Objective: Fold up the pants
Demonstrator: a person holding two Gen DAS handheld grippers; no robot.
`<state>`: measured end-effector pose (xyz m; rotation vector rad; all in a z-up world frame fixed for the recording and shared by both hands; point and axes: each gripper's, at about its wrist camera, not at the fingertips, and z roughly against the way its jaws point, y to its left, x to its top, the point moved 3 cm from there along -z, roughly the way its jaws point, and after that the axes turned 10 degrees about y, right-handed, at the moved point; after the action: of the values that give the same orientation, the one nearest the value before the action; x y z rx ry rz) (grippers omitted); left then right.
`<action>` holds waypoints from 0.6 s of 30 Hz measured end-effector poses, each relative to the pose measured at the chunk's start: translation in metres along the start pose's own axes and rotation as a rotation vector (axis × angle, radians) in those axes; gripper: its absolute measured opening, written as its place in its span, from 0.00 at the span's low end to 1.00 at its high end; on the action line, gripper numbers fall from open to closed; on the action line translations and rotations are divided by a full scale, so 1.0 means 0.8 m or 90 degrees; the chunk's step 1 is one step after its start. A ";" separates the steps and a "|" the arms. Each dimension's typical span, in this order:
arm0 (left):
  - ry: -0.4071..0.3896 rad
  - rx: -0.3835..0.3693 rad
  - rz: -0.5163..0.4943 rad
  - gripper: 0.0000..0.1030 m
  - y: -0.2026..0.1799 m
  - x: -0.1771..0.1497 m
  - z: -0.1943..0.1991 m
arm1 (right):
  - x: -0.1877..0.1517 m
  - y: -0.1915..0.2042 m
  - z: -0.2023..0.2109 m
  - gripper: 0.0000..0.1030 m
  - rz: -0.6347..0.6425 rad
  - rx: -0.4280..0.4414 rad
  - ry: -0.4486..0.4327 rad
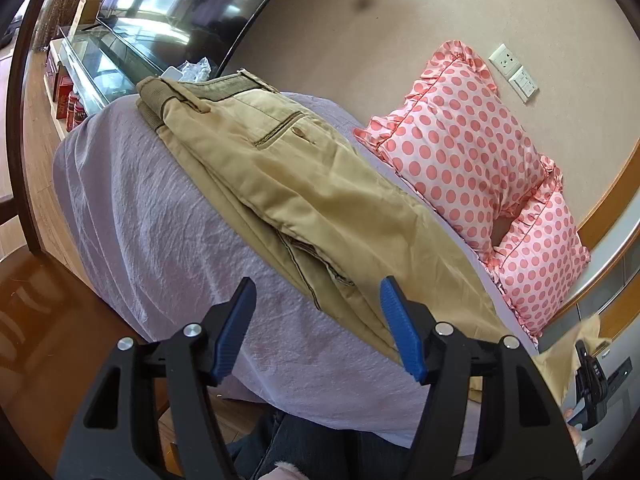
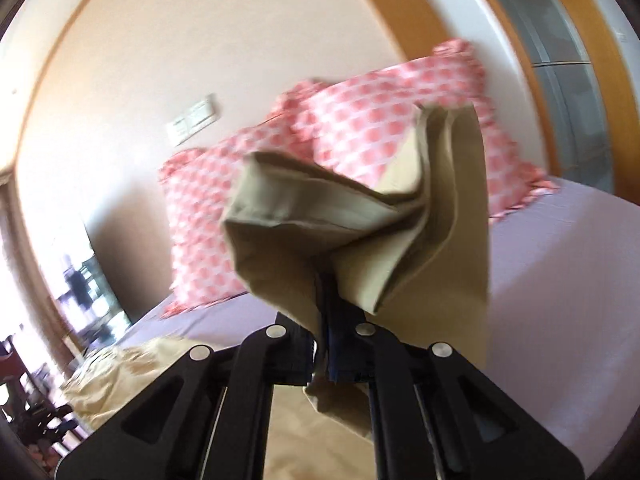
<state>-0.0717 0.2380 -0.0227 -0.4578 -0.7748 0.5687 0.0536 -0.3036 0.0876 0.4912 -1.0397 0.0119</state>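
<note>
Khaki pants (image 1: 280,176) lie folded lengthwise along the bed, waistband at the far end and legs running toward the lower right. My left gripper (image 1: 318,328) is open and empty, hovering just above the near edge of the pants at mid-leg. My right gripper (image 2: 326,320) is shut on the leg cuffs of the pants (image 2: 352,224) and holds them lifted above the bed; the cloth fans out over the fingers and hides them. The right gripper also shows at the far right of the left wrist view (image 1: 592,384).
The bed has a lilac sheet (image 1: 152,216). Two pink polka-dot pillows (image 1: 460,148) lean against the wall behind the pants. A TV (image 1: 180,4) and a glass stand (image 1: 100,68) are past the bed's far end. A wall socket (image 1: 514,72) is above the pillows.
</note>
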 end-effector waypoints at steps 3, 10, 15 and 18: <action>0.005 -0.001 -0.016 0.66 -0.005 -0.002 0.001 | -0.048 0.089 -0.065 0.07 0.106 0.119 0.155; -0.002 0.026 -0.069 0.83 -0.015 -0.003 0.007 | -0.128 0.145 -0.095 0.70 0.217 0.170 0.289; 0.003 0.026 -0.061 0.83 -0.013 0.007 -0.004 | -0.106 0.124 -0.084 0.85 0.154 0.199 0.267; 0.001 0.032 -0.046 0.83 -0.009 0.016 -0.007 | -0.102 0.121 -0.097 0.85 0.125 0.203 0.270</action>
<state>-0.0580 0.2397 -0.0158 -0.3823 -0.7712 0.5184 0.0522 -0.1685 0.0255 0.6405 -0.6644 0.4451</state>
